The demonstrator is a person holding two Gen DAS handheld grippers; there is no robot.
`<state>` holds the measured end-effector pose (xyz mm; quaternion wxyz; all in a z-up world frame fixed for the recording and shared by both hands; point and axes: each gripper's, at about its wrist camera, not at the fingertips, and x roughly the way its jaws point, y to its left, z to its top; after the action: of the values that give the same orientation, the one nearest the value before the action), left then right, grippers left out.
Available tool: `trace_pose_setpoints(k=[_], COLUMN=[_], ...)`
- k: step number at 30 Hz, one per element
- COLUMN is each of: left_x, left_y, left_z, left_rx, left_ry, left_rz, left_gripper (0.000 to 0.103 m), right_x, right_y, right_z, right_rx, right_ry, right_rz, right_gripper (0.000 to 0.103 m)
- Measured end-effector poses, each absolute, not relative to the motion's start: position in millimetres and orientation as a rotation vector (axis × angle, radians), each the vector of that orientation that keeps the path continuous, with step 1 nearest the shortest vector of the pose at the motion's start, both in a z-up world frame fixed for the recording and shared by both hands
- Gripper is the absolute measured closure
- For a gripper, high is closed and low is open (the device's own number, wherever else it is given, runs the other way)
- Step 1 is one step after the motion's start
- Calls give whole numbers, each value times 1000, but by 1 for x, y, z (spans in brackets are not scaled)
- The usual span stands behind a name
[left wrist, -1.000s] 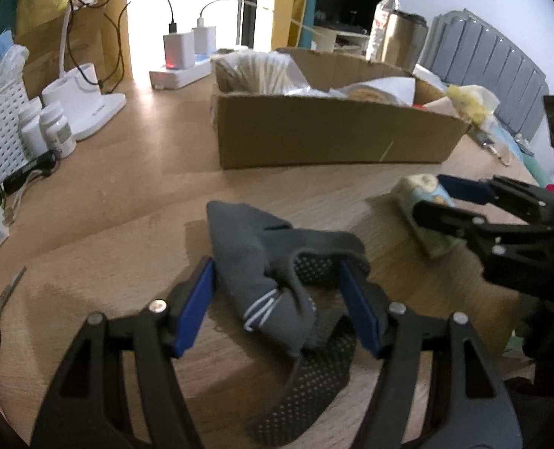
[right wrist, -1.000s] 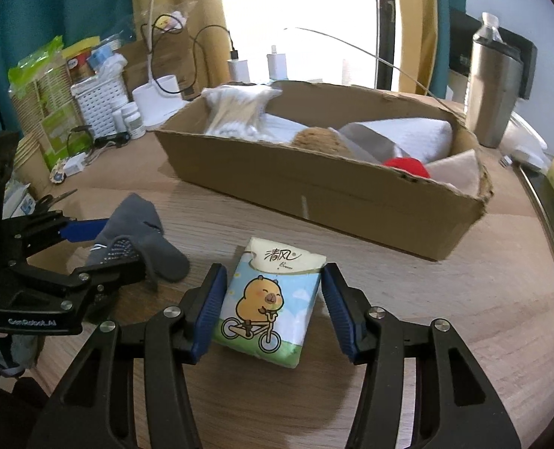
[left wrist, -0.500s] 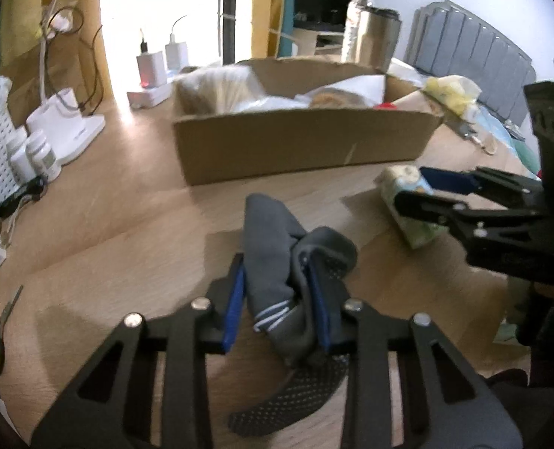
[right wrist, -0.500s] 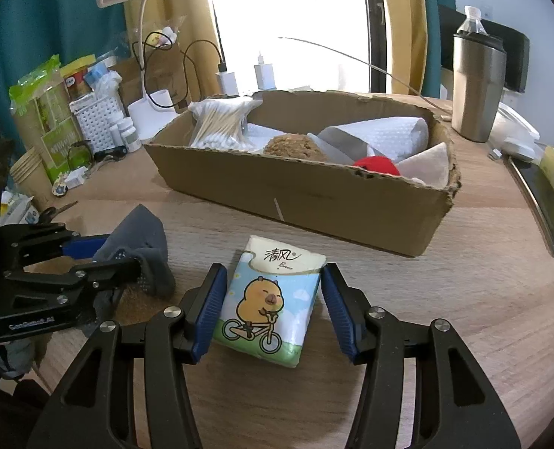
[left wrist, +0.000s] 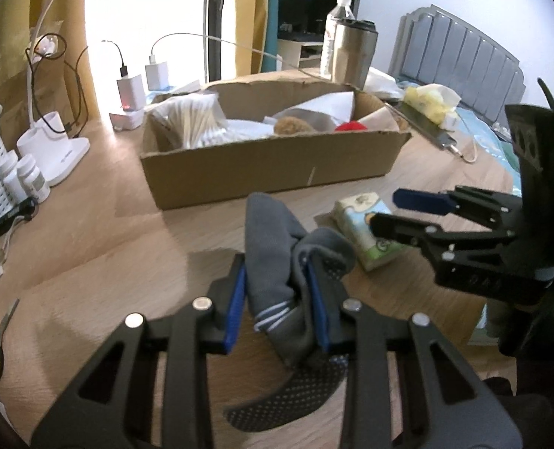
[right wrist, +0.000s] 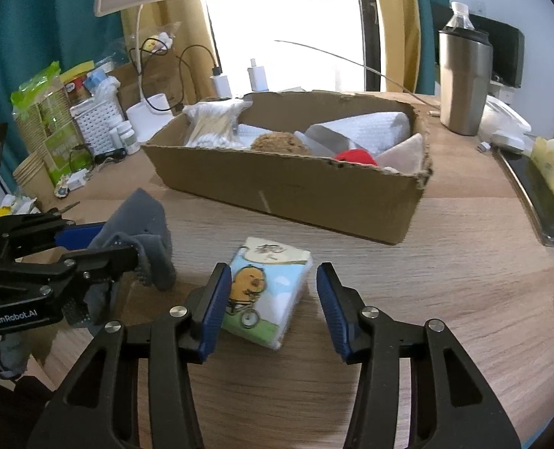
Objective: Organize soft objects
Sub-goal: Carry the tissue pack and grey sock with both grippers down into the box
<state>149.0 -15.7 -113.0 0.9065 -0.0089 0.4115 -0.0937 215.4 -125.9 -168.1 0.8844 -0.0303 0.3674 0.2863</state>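
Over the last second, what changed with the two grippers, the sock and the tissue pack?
The left gripper closed from wide open onto the grey sock and now pinches it, bunched, off the table. The right gripper stayed open, straddling the tissue pack, which still lies on the table. The cardboard box and its contents look unchanged.
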Motion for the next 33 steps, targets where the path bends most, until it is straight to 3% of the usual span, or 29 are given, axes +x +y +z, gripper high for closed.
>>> trace_pose_setpoints(k=[11,18,19,20,22,33], left_x=[142,141,140,140,140,144], left_y=[-7,0,1,2,3,6], left_z=[-110,-105,-104,-104,-105,-90], left_rx=[-45,-71,-74,-78,-85,-102], left_ry=[838,815,813,812,814,771], left_rz=[-189,-197,-198,-200,-201,-208], left_gripper=[71,71,71,71,71,71], right_x=[221,220,219,218,217,214], right_y=[-108,-91,-90,-89,-88,-102], right_z=[-176,-180,-180,-180,-180,-149], right_rx=[-82,-141,-145,-147,-145,-149], right_ry=[813,842,839,840,840,747], right_rz=[599,623,625,627,625,633], right_gripper=[38,37,41,51,57,61])
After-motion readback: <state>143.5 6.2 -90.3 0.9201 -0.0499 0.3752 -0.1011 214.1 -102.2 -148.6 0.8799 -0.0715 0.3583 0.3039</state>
